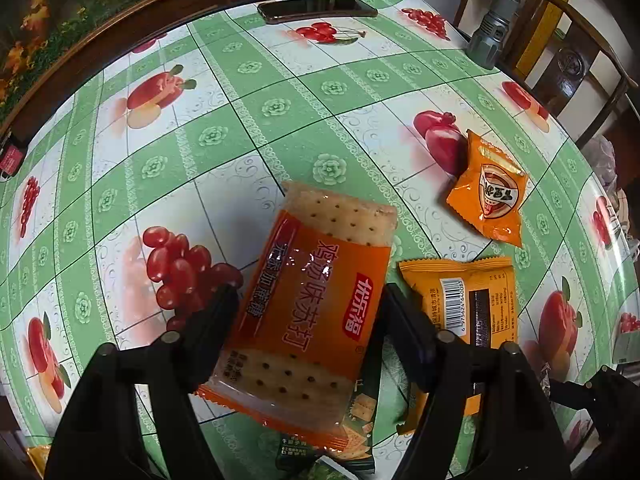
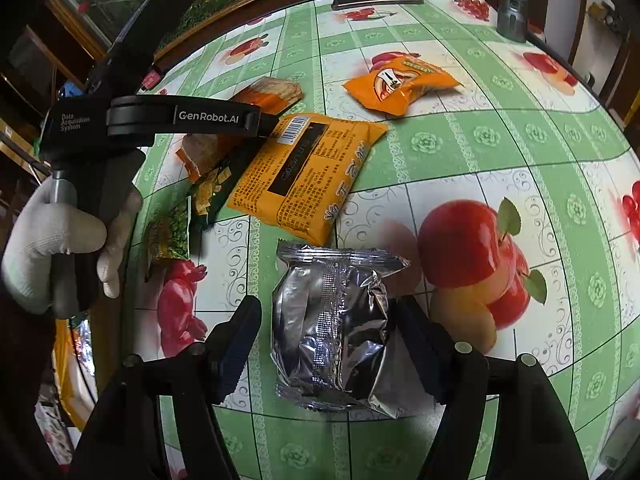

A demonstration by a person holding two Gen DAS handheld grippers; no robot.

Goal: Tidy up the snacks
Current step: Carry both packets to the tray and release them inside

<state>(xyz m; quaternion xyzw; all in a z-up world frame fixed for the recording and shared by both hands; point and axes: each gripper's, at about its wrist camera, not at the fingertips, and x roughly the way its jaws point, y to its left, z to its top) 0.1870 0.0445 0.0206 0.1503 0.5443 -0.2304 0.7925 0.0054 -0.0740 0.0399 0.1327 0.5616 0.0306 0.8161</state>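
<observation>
Fruit-print tablecloth (image 1: 256, 128) bears orange snack packets (image 1: 486, 196), a silver pouch (image 2: 332, 336), a phone (image 1: 316, 9).

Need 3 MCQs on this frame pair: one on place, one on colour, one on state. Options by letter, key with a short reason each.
1. Where does the phone lie?
A. at the far table edge
B. under the silver packet
C. on the chair

2. What colour is the packet between the right gripper fingers?
A. silver
B. green
C. orange

3. How does the cracker pack sit in the left gripper?
A. between the fingers, overlapping a dark green packet
B. flat on the table, clear of the fingers
C. torn open, empty

Key:
1 A: it lies by the wooden rim, far from the snacks.
2 A: the silver packet is plain foil.
3 A: both fingers flank the pack, and the dark green packet shows beneath its near end.
</observation>
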